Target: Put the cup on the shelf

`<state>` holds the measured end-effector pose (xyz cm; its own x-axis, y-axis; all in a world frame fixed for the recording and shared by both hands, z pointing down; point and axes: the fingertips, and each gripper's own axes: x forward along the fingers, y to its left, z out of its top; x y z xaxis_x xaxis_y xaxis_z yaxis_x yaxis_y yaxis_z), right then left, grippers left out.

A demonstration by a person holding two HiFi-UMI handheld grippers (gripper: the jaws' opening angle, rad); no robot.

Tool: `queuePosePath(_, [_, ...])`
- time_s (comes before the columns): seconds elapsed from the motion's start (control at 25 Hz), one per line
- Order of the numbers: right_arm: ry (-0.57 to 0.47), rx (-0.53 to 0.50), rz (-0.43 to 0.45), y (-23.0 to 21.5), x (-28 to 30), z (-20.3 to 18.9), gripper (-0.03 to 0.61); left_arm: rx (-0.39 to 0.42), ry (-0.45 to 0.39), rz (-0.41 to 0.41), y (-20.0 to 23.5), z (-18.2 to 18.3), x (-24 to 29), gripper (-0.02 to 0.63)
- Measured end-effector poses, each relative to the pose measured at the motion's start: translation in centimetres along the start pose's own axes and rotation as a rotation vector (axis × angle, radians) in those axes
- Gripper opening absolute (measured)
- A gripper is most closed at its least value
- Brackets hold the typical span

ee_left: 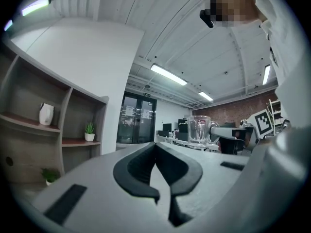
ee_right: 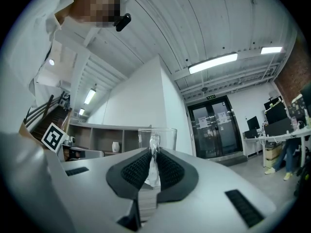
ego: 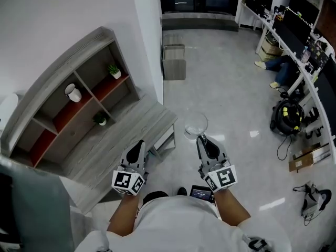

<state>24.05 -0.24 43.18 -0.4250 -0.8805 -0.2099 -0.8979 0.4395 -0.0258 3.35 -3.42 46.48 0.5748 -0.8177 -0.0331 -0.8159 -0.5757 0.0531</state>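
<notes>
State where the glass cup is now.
In the head view, the glass cup is right of centre, held over the floor in the jaws of the right gripper, apart from the shelf at left.

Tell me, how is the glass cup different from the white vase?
The glass cup is see-through; the white vase is solid white. The cup is held up by its handle in the right gripper; the vase stands on the shelf. Both are upright.

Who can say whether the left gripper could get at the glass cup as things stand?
Probably yes: the left gripper hangs beside the cup, held by the right gripper, with only open air between.
</notes>
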Motion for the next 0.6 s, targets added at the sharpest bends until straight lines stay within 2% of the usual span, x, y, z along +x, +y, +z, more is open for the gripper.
queuePosePath(0.28, [0.022, 0.013, 0.044, -1.6, 2.5, -1.3, 0.046, 0.010, -0.011, 0.065, 1.4, 0.1, 2.2, 0.009])
queuePosePath(0.6, [0.061, 0.020, 0.072, -3.7, 7.6, -3.5, 0.046, -0.007, 0.008, 0.176, 6.3, -1.9, 4.5, 0.009])
